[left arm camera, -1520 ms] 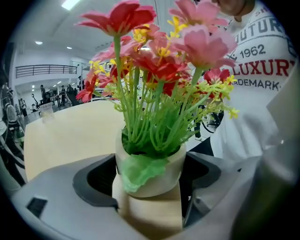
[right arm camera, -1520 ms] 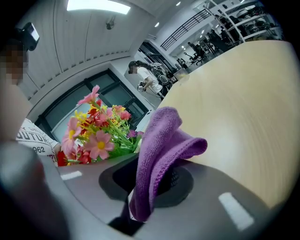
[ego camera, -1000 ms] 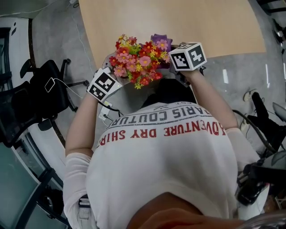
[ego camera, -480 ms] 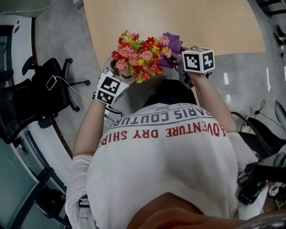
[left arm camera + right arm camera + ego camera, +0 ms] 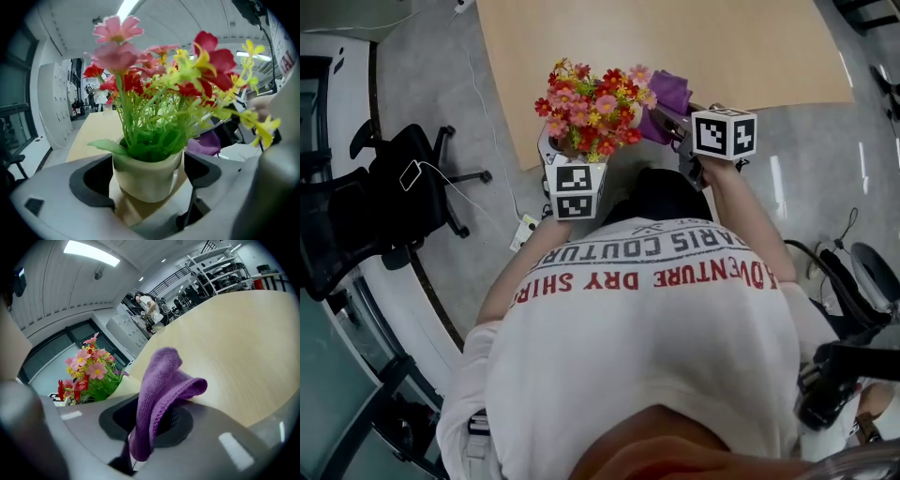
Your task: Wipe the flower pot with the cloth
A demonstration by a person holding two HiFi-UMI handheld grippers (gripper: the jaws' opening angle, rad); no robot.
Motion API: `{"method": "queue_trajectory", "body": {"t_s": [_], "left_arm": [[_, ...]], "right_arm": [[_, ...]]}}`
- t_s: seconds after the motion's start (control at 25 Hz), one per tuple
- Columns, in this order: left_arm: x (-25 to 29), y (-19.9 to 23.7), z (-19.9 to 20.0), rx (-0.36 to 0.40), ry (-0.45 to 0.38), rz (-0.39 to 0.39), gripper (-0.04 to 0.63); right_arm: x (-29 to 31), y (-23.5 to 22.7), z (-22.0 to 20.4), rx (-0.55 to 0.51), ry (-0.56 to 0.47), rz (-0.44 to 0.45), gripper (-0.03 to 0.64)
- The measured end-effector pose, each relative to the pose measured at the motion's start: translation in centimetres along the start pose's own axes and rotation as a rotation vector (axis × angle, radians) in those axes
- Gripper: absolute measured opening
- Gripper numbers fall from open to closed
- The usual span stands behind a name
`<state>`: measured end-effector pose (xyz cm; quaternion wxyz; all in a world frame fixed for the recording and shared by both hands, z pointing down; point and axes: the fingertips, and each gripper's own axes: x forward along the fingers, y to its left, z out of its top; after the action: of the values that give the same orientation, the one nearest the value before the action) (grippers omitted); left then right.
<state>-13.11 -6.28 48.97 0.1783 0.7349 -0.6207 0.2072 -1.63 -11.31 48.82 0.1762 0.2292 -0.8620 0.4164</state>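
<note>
**Pot and cloth side by side at the table's near edge**

The pale, round flower pot point(image 5: 140, 185) sits between the jaws of the left gripper point(image 5: 146, 177), both pads against its sides. A bunch of red, pink and yellow flowers point(image 5: 592, 108) stands in it.

Just right of the flowers is the purple knitted cloth point(image 5: 667, 92). It is pinched between the jaws of the right gripper point(image 5: 150, 427) and sticks up out of them.

Both grippers are in front of the person's chest, the left one left of the right. The flowers are above the near left corner of the light wooden table point(image 5: 722, 47), which stretches away ahead.

A black office chair point(image 5: 403, 183) stands on the floor, well to the left of the table.
</note>
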Motion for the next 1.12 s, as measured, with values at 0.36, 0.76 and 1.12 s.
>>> {"method": "queue_trajectory", "body": {"t_s": [0.36,0.76,1.12], "left_arm": [[1.2,-0.3,0.3,0.008,-0.052,0.068,0.462],[2.3,0.5,0.5,0.138,-0.072,-0.162,0.462],[1.0,0.2,0.3,0.319,-0.038,-0.474,0.462]], "right_arm": [[-0.7,-1.0,0.1,0.013,-0.03,-0.006,0.054],[0.3,-0.3,1.4,0.007,-0.014,0.087,0.054],[-0.1,2.2,1.6,-0.033,0.053,0.225,0.053]]}}
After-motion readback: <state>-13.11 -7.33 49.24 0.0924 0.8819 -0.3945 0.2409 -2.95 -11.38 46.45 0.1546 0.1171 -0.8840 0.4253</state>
